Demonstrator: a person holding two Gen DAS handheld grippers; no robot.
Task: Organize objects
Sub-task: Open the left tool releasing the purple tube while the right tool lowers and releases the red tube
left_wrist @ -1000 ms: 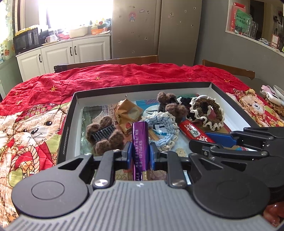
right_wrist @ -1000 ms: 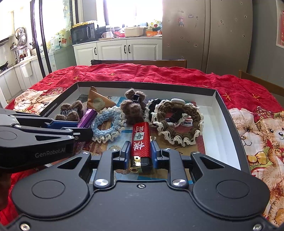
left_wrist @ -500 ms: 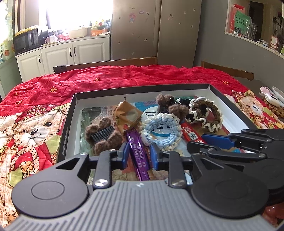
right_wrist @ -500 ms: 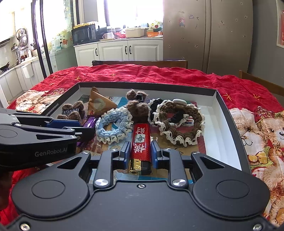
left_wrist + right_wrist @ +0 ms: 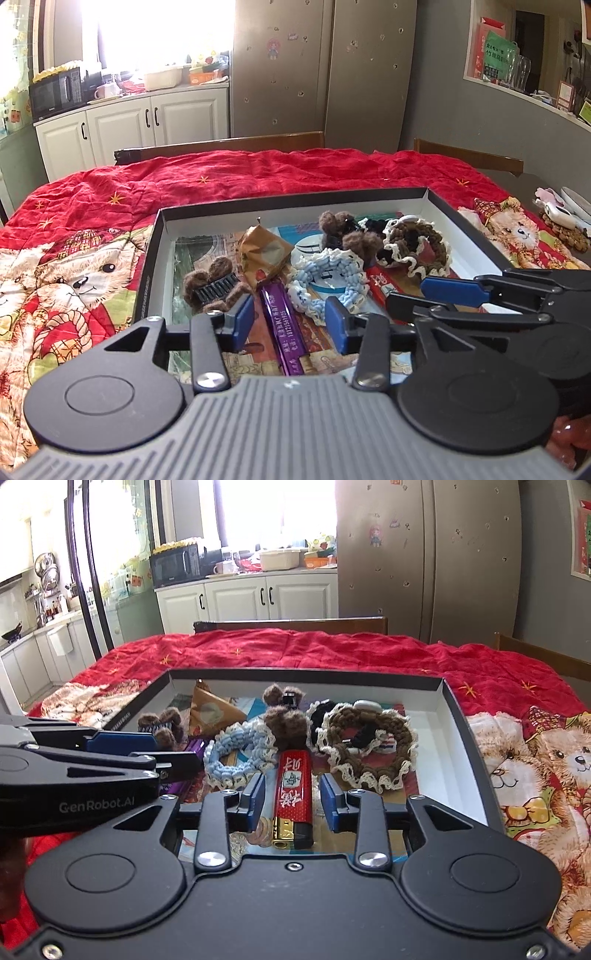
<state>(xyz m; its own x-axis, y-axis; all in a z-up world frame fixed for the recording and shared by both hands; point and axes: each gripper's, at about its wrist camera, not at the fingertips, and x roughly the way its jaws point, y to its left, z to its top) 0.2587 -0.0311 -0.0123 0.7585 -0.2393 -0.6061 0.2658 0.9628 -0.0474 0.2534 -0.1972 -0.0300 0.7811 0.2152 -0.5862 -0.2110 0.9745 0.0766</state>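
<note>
Left wrist view: purple lighter [image 5: 283,325] lies flat on the box floor, slanted, between the pads of the left gripper [image 5: 290,325] with clear gaps on both sides; a second ago it stood upright, pinched in those pads. Jaws opening now, roughly half spread, nothing held. Right wrist view: red lighter [image 5: 294,788] also lies flat, gold cap end toward the camera, between the pads of the right gripper [image 5: 291,803], which clamped it a second ago; jaws opening, a narrower spread, daylight visible on each side. Reading: both lighters have just been released side by side at the near end of the box, so this placement looks done and the grippers are free for the next item. Lighters are slim, hard, glossy bars, printed text along the purple one, white characters on the red. Around them, soft goods: a pale blue crocheted scrunchie [image 5: 327,278] with white edging sits between the two lighters; a brown scrunchie [image 5: 369,749] with cream ruffle lies further right; a fuzzy brown claw clip [image 5: 214,286] with black teeth rests left of the purple lighter; a second fuzzy clip [image 5: 286,720] touches the red lighter's far end. A folded tan packet [image 5: 264,254] lies behind. Box [image 5: 295,212] is shallow, black rim, white inner wall, on a red quilted cloth [image 5: 258,173] with bear print.
</note>
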